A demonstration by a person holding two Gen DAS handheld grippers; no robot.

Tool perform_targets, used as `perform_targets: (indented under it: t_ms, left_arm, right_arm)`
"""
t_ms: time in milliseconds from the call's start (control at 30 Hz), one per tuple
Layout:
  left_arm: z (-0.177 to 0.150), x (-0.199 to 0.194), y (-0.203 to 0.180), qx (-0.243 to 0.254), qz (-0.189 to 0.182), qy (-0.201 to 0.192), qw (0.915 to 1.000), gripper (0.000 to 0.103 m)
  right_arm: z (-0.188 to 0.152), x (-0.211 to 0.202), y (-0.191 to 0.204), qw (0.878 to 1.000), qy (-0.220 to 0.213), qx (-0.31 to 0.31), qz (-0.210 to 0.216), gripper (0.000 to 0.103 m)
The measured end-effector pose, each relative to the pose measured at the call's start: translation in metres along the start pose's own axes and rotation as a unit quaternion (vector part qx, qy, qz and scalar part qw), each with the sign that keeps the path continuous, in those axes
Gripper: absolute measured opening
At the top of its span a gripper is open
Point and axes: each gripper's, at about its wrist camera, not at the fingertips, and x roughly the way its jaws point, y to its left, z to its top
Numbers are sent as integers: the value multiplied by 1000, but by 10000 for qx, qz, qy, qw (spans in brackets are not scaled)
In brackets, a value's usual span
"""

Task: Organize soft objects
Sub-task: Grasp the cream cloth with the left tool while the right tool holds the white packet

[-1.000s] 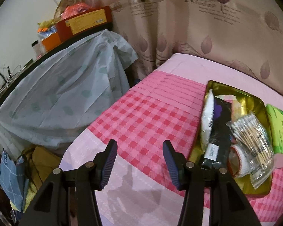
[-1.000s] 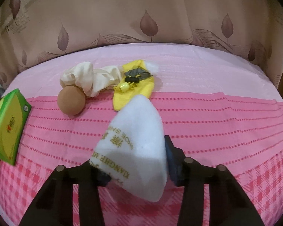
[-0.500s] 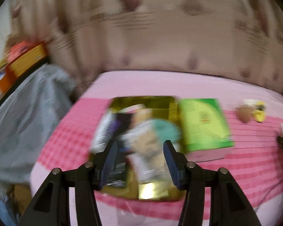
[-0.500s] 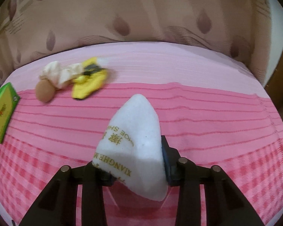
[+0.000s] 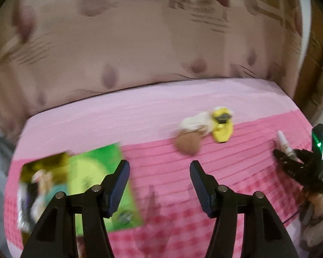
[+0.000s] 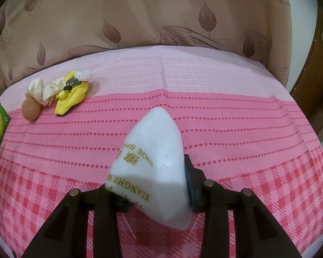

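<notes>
The left gripper (image 5: 159, 185) stands released and has just been opening wider with nothing between its fingers, probably to take the round brown soft ball (image 5: 188, 145) lying ahead on the pink checked bedcover (image 5: 140, 116).

The right gripper (image 6: 148, 195) is clenched on the white printed sponge wedge (image 6: 152, 157), lifted over the cover, likely for carrying.
</notes>
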Motion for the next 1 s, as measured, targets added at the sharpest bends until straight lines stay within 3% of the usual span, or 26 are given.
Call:
perform_targets:
  t_ms: [100,367,900,933,967,1000]
  left_arm:
    - [23,23,-16,-41,-329,264,9991,60]
    - [54,73,-46,92,-489,820,9954,60]
    - [68,138,-58,-313,-233,1290,9909,59]
    - [69,139,-59,-334,-265,1268,9910,45]
    - [69,137,-58,-394,-250,1188,9918,22]
    - [69,137,-55,-467,-228,1180,9916,17]
  right_arm:
    - [0,0,-1,10000,-3,13,13,35]
    - [-1,1,-1,10000,-6,35,68,36]
    - [-2,1,-3,9998,-13,98,193,39]
    - [-2,1,-3,9998,-14,102,197,39]
    - [-2,1,-3,9997,-14,107,205,39]
    - [-2,1,-3,9997,-14,111,215,39]
